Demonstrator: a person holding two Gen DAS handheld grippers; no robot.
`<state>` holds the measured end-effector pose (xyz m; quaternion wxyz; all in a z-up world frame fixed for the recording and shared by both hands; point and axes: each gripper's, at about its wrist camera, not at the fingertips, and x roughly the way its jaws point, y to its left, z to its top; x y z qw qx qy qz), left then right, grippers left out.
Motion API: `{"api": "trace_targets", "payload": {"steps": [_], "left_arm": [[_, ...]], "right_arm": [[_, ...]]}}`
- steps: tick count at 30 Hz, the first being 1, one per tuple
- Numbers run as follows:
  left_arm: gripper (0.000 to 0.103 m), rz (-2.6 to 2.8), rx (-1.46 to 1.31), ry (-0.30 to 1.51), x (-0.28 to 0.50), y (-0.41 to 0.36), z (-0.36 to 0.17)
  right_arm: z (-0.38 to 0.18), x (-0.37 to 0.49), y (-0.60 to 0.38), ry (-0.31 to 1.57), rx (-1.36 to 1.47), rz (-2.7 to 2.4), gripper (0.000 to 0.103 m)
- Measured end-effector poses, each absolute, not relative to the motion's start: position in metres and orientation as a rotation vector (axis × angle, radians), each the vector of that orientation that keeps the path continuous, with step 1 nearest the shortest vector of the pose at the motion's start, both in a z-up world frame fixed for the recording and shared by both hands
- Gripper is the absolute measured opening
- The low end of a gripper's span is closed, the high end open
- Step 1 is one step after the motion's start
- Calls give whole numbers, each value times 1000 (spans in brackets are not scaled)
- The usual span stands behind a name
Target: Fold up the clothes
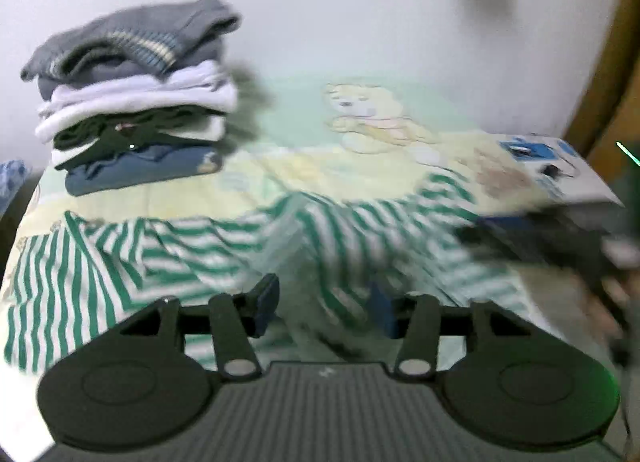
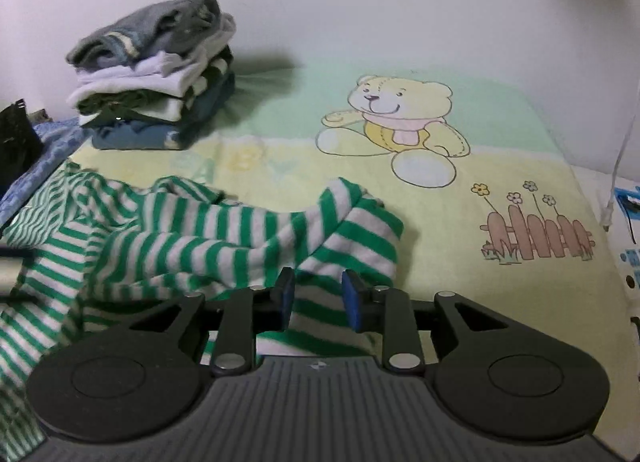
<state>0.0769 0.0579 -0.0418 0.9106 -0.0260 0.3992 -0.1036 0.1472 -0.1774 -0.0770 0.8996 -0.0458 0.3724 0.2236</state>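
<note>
Several folded garments form a stack (image 2: 156, 74) at the far left of the teddy-bear blanket (image 2: 460, 198). Nearer, the green-and-white striped garment (image 2: 208, 238) lies crumpled. Its fabric sits between the right gripper (image 2: 319, 296)'s parted pads; whether they pinch is unclear. Blur hides the left gripper (image 1: 324, 304)'s state.

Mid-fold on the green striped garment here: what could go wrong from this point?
1. The striped garment lies bunched and twisted, so a fold made now may lock in creases.
2. The right claw has only a narrow bit of cloth between its pads; whether they press it is unclear, so it might slip out on a pull.
3. The left wrist view is badly blurred, so the left claw may catch the wrong layer.
</note>
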Motion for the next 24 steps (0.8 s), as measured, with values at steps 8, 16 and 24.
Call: {"api": "trace_targets", "payload": {"steps": [8, 16, 24], "left_arm": [[33, -180, -102, 913, 148, 54, -73], [0, -215, -54, 879, 140, 45, -62], [0, -132, -89, 793, 142, 83, -27]], "right_arm": [[-88, 136, -175, 776, -133, 424, 28], [-95, 137, -179, 789, -106, 439, 28], [-95, 138, -182, 790, -83, 452, 28]]}}
